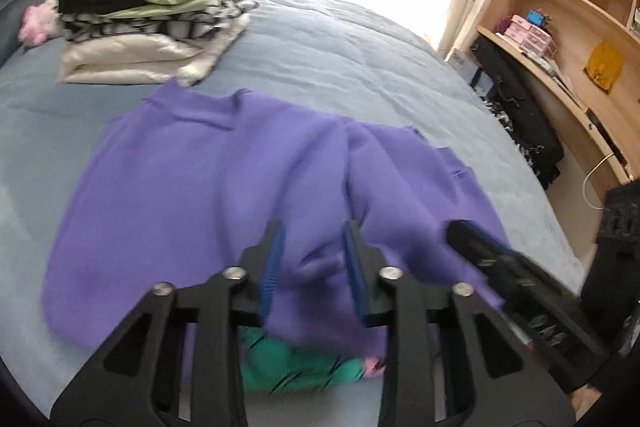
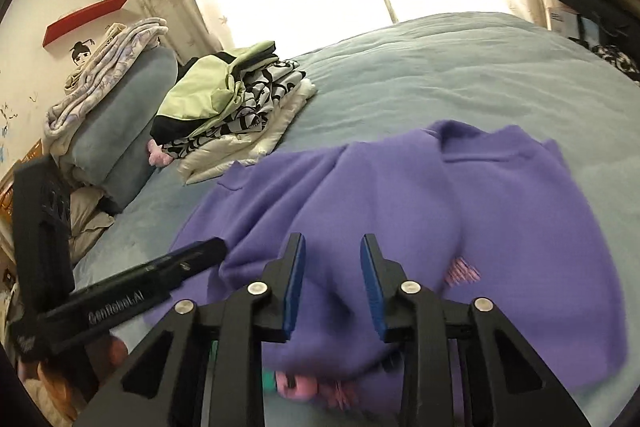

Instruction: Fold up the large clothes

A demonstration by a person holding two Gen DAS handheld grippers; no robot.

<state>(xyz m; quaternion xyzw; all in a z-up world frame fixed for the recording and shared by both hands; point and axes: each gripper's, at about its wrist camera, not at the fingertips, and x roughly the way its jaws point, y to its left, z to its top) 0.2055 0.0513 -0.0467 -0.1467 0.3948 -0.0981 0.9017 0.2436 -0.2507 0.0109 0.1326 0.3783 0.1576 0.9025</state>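
Purple sweatshirt [image 1: 192, 187] spread across the blue-grey bed [image 1: 360, 59], partly folded, one flap laid over the body along a raised ridge near the middle. Green and pink printed patch [image 1: 296, 367] exposed at the near hem, directly beneath the claws.

Left claw [image 1: 314, 267] released — blue pads parted above the near edge, no cloth seen between them. Right claw [image 2: 332, 281] likewise released over the same hem, nothing gripped. In the left view, right claw [image 1: 476, 243] seen side-on, just beside the left one.

Stack of folded clothes [image 2: 236, 107] at the far left of the bed, near the sweatshirt's far corner but apart from it; pillow and blanket [image 2: 112, 95] further left.

Judged risks:
- Pinching only the top layer at the hem — lower layer left behind, fold skewed.
- Claws set close together, so the outer parts of the wide hem likely to sag and drag when lifted.
- Thick, soft fabric prone to slipping from the narrow pads under its own weight.
- Far corner possibly pushed into the stack, toppling it.
- Motion blur at the near edge — actual contact with the cloth impossible to tell.
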